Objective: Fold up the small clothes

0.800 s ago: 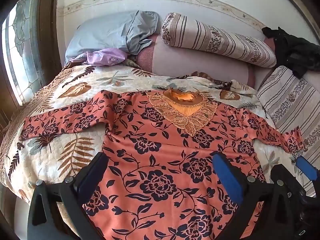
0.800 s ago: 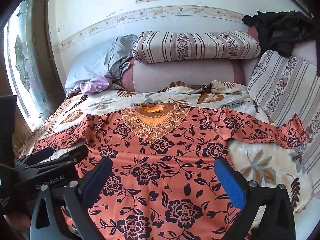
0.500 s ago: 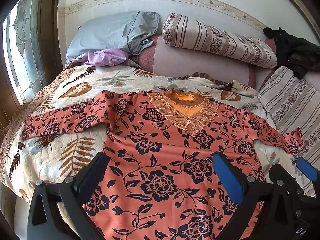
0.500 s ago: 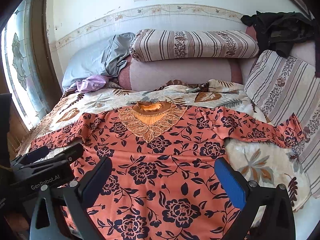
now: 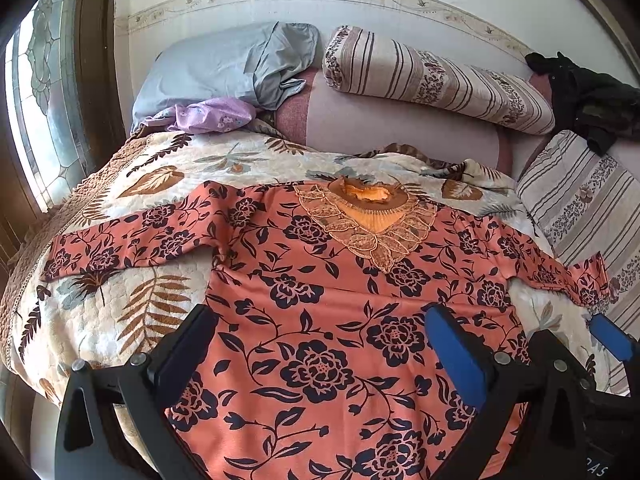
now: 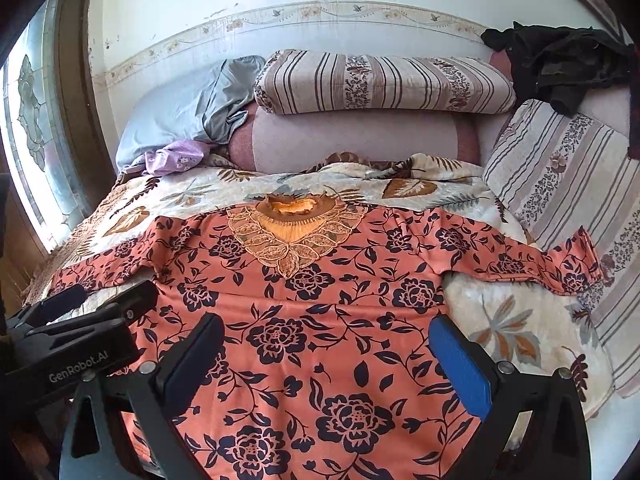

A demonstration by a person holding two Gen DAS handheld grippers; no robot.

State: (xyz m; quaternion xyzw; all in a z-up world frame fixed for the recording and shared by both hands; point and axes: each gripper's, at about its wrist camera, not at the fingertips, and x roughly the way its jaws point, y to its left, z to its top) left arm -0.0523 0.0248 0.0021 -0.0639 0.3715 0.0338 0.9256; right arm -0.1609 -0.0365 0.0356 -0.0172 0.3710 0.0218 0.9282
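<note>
An orange blouse with dark flowers (image 5: 332,300) lies spread flat on the bed, front up, its lace collar (image 5: 368,216) at the far side and both sleeves stretched out sideways. It also shows in the right wrist view (image 6: 320,320). My left gripper (image 5: 320,344) is open and empty, held above the blouse's lower body. My right gripper (image 6: 326,354) is open and empty, above the lower body a little further right. The left gripper's body shows at the left of the right wrist view (image 6: 80,344). The blouse's hem is hidden below both views.
The bed has a cream leaf-print quilt (image 5: 120,304). At the head are a grey pillow (image 5: 224,68), a lilac cloth (image 5: 208,114) and a striped bolster (image 5: 436,80). A striped cushion (image 6: 568,176) and dark clothes (image 6: 560,64) lie at the right. A window (image 5: 44,100) is on the left.
Both grippers have pulled back and risen slightly, so the blouse sits a little lower and further in view. The blouse has not moved. Both grippers stay open.
</note>
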